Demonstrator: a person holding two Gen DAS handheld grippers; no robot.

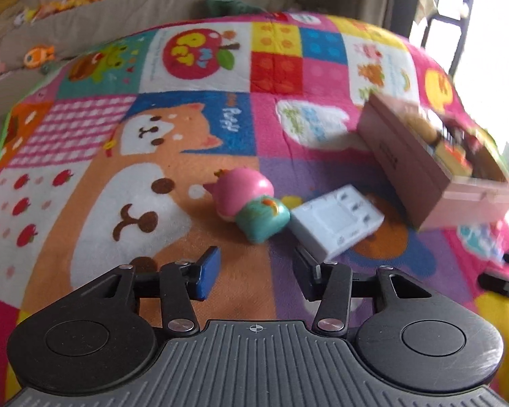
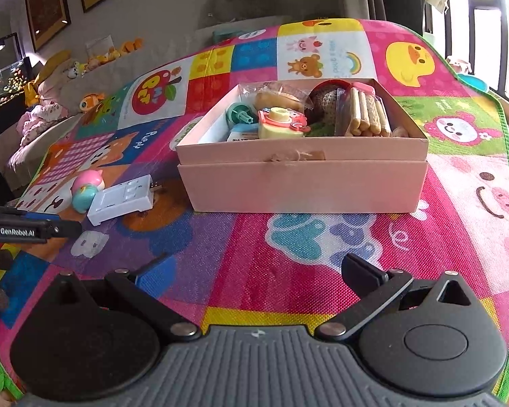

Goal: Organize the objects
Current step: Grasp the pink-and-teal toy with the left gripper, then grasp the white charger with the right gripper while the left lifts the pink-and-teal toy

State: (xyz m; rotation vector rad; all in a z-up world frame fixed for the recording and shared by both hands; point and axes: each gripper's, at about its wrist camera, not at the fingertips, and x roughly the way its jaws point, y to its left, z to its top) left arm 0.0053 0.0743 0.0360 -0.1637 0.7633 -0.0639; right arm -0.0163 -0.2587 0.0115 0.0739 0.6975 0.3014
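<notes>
Nearest the left wrist lens: left gripper (image 1: pixel 254 273), jaws partly apart, nothing between the blue pads, only bare mat. It hangs low over the play mat (image 1: pixel 95 142), pointing down toward two loose items.

Largest thing in play: pink box (image 2: pixel 302 186), open-topped, standing on the mat's middle, seen full-on from the right wrist. Already holds a crowd of things: a yellow toy camera (image 2: pixel 280 123), a bag of biscuit sticks (image 2: pixel 368 112), a teal piece, wrapped bread. Little free room except toward its left end.

Still outside the box, left of it and near: white battery charger (image 1: pixel 336 224), flat on the mat, and the pink-and-teal toy figure (image 1: pixel 251 203), on its side and touching or just beside the charger's corner. Cannot tell which.

Right gripper (image 2: pixel 258 269), jaws spread wide, empty, hovering over mat in front of the box's near wall.

Step in hand, by my reading: left side lining up for a pick of one of the two stragglers, the charger lying closest to its right finger.

Next move calls for: wider jaws if the charger is taken across its breadth, or a turn to catch its narrow side; then a lift clear of the box wall and a drop into the left end.
</notes>
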